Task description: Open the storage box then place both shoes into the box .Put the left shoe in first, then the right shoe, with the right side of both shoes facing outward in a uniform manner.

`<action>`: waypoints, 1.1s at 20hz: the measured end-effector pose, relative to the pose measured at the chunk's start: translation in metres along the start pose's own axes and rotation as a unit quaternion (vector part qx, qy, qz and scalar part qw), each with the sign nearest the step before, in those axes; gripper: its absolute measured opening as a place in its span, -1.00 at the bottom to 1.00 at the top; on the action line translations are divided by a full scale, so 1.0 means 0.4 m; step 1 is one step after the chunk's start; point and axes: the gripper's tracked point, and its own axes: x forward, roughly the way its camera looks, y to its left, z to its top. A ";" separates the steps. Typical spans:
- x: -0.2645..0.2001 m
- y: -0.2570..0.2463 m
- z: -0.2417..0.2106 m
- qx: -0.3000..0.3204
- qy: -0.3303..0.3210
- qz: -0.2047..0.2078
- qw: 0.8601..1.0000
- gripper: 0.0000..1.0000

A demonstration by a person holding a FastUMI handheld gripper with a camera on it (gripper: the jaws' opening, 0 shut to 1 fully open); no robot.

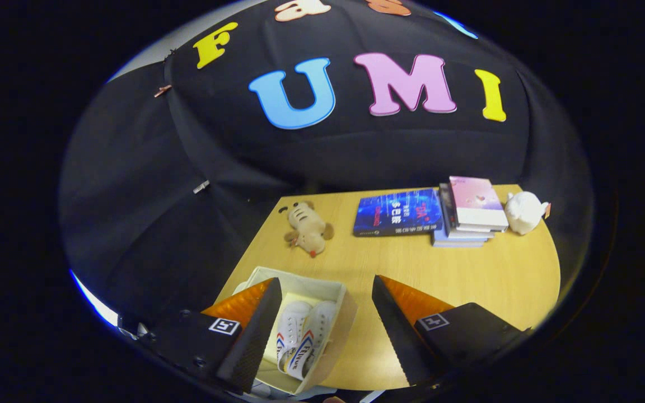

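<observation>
White, both shoes [302, 342] lie side by side inside the open box [340, 330], low in the frame and left of centre, toes pointing away toward the far side of the table [468, 274]. Each shoe shows red and blue stripes along its side. The box is cream-coloured and sits at the table's near left corner.

The gripper [327, 330] hangs above this corner with its jaws wide apart and nothing between the pads. Its left finger [249, 336] overlaps the box's left wall; its right finger [398, 330] is over bare wood just right of the box.

Beyond the fingers, mid-frame, a plush dog [308, 228] lies on the table. To its right is a blue book [398, 212], then a stack of books [471, 215] with a pink one on top, and a white plush [524, 211] near the far right edge.
</observation>
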 end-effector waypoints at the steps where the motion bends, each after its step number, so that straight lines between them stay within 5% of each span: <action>1: -0.014 -0.031 0.036 -0.007 -0.019 -0.007 1.000 0.97; 12: -0.301 -0.432 0.346 -0.080 -0.191 -0.087 0.974 0.97; 22: -0.488 -0.711 0.385 -0.120 -0.234 -0.116 0.958 0.97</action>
